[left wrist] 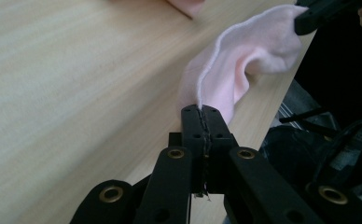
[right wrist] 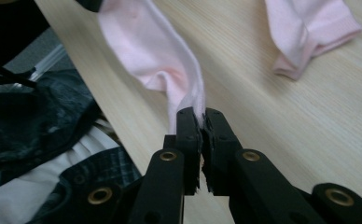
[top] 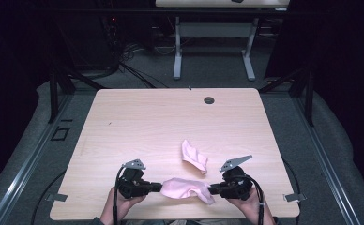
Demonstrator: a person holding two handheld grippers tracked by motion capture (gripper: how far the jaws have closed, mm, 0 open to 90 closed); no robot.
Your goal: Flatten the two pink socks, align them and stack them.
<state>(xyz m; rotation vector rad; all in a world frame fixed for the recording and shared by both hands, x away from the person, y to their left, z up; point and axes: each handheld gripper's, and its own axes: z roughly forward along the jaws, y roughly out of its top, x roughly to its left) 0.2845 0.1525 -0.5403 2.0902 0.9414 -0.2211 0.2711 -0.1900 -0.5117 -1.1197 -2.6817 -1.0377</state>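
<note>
- Both grippers were pinching the same pink sock: the left gripper (top: 155, 187) had its jaws closed flat on one end, and the right gripper (top: 214, 190) had its jaws closed on the other.
- Held sock (top: 185, 188) hung stretched between the two tools at the near edge of the table (top: 138, 122), its long axis running from 9 o'clock to 3 o'clock across the person's front.
- From the left gripper the fabric ran off toward 3 o'clock; from the right gripper it ran back toward 9 o'clock, so each tool sat at one tip of the axis and neither was nearer the middle.
- Seen along the left gripper's own jaws, the pinched hem of the held sock (left wrist: 244, 60) stood up from between the closed tips and arched away to the other tool.
- Along the right gripper's jaws the picture was the mirror of that, the sock (right wrist: 160, 51) sagging a little in the middle, loose rather than taut.
- Second sock (top: 193, 156) lay crumpled on the wood at about 12 o'clock from the held one, just beyond it and apart from it, slightly closer to the right gripper.
- Judging by that layout, the coming move looked to turn on carrying the held sock forward toward 12 o'clock to meet its mate, with both hands travelling together to keep the axis level.
</note>
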